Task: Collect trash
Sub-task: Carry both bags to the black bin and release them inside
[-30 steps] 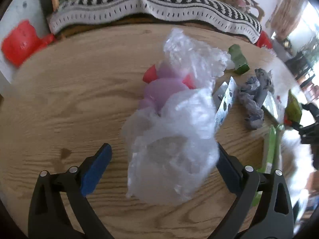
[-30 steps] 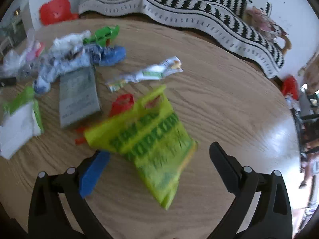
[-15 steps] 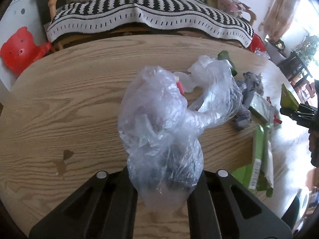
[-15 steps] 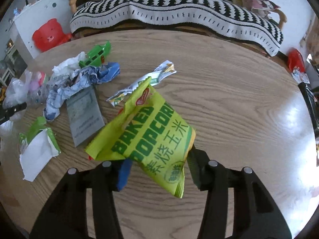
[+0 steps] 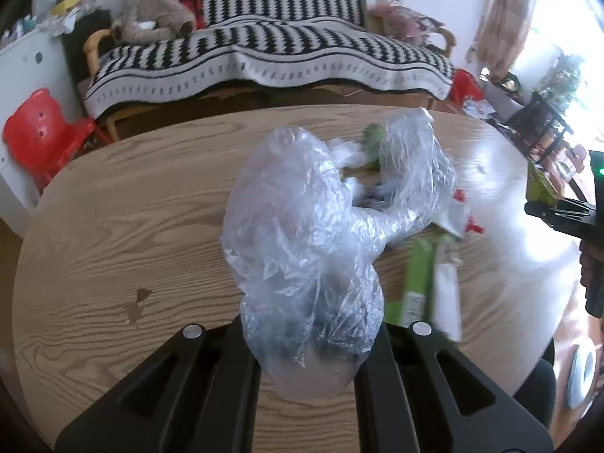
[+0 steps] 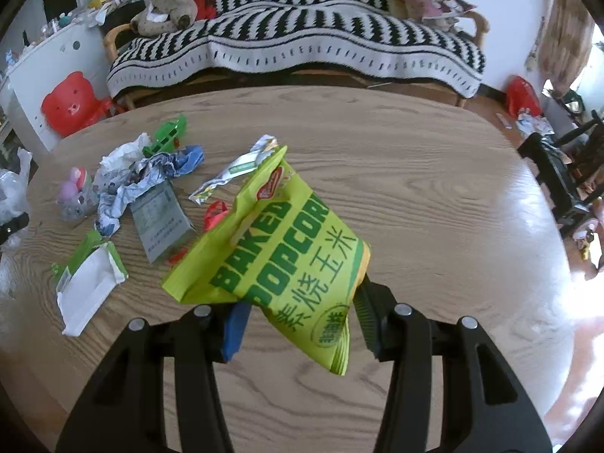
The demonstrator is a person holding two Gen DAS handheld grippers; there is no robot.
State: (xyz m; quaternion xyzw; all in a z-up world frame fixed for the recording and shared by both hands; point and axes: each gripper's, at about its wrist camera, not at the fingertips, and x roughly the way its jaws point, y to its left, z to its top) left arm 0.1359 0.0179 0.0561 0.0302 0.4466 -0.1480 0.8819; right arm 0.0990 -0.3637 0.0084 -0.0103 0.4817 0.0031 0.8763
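Green popcorn bag (image 6: 281,249) in right claw (image 6: 298,317), long axis tilted, top up-left.

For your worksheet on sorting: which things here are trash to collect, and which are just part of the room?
Trash:
plastic bag
popcorn bag
crumpled paper
white wrapper
leaflet

Room:
table
striped blanket
red chair
plush toy

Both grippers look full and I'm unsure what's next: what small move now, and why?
Probably bring the popcorn bag, shut in the right gripper, toward the clear plastic bag the left gripper holds; both are off the table, and the plastic bag could serve as the trash sack.
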